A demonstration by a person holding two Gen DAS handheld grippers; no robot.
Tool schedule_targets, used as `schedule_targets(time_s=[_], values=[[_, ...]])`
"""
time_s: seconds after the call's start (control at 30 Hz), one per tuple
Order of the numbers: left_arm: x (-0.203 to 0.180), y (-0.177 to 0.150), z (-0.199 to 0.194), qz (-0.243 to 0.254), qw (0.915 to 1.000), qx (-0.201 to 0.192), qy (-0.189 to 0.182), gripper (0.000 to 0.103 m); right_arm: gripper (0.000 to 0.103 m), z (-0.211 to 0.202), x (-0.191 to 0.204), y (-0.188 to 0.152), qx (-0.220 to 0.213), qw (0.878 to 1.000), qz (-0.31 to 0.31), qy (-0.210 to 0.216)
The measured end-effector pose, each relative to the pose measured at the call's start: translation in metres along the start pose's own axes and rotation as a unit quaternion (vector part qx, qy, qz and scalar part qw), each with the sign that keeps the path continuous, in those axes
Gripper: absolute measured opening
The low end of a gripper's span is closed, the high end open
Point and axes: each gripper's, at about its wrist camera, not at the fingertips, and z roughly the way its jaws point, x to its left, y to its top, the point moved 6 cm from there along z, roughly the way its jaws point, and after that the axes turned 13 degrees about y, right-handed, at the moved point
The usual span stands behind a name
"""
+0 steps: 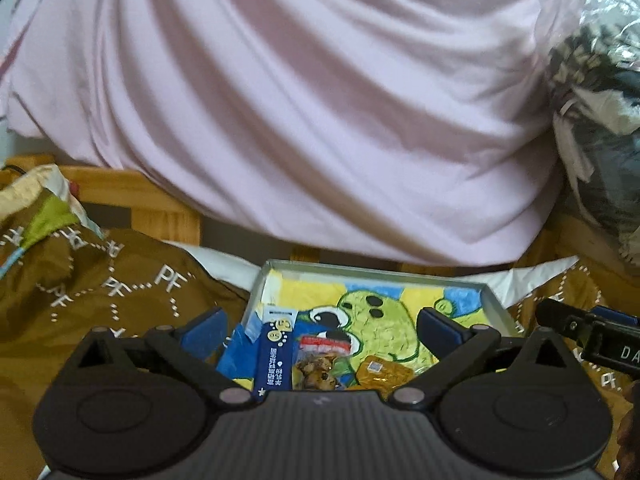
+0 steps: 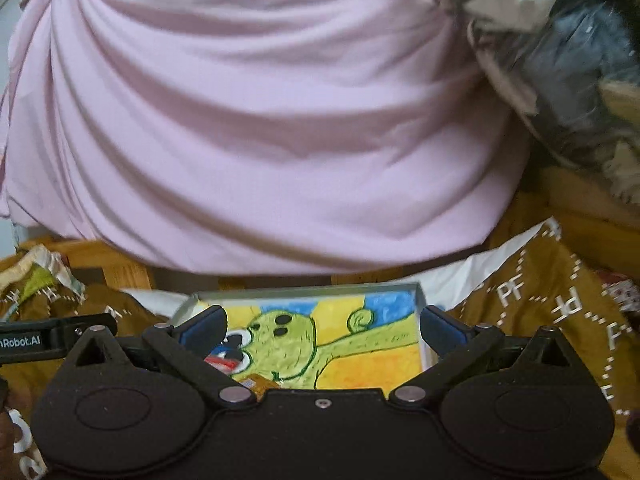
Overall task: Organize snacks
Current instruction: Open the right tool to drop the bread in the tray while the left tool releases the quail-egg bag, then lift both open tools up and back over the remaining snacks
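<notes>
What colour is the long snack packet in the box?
Dark blue packet with white writing, clearest in the left wrist view.

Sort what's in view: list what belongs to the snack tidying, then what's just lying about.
Job:
box with cartoon lining
blue stick packet
clear cookie packet
amber wrapped snack
left tongs, right tongs, both open

Lying about:
brown patterned blanket
pink sheet
plastic-wrapped bundle

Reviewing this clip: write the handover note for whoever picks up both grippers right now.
Left gripper: open, empty, over the box.
Right gripper: open, empty, over the same box.
Box with cartoon-painted floor sits on the brown cloth.
Done: blue stick pack, clear snack packet and amber packet lie in the box's near-left part.
Left: no loose snacks visible; check outside the views.
</notes>
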Motion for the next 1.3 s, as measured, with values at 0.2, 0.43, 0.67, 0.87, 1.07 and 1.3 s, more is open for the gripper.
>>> schedule_targets(time_s=[0.2,0.43,0.67,0.87,1.07,1.3], values=[[0.001,0.008,-0.038,-0.01,0.9996,-0.027,0.003,0.103,0.102,-0.043,0.013,0.008,-0.031,0.999,-0.02,-0.001],[0.011,0.005,-0.074,-0.018,0.999,-0.039,0.013,0.103,0.102,-0.086,0.032,0.005,-0.042,0.998,-0.037,0.012],[0.023,-0.008,-0.103,-0.008,0.9991,-0.03,0.028,0.103,0.102,-0.118,0.048,-0.006,-0.038,0.998,-0.043,0.023],[0.035,-0.024,-0.126,-0.004,0.9991,-0.017,0.038,0.103,0.102,-0.138,0.056,-0.016,-0.029,0.999,-0.037,0.027],[0.041,-0.039,-0.14,0.0,0.9989,0.001,0.046,0.103,0.102,-0.152,0.065,-0.028,-0.012,0.999,-0.039,0.033],[0.048,-0.053,-0.152,0.006,0.9979,0.021,0.06,0.103,0.102,-0.16,0.078,-0.05,0.029,0.998,-0.035,0.046]])
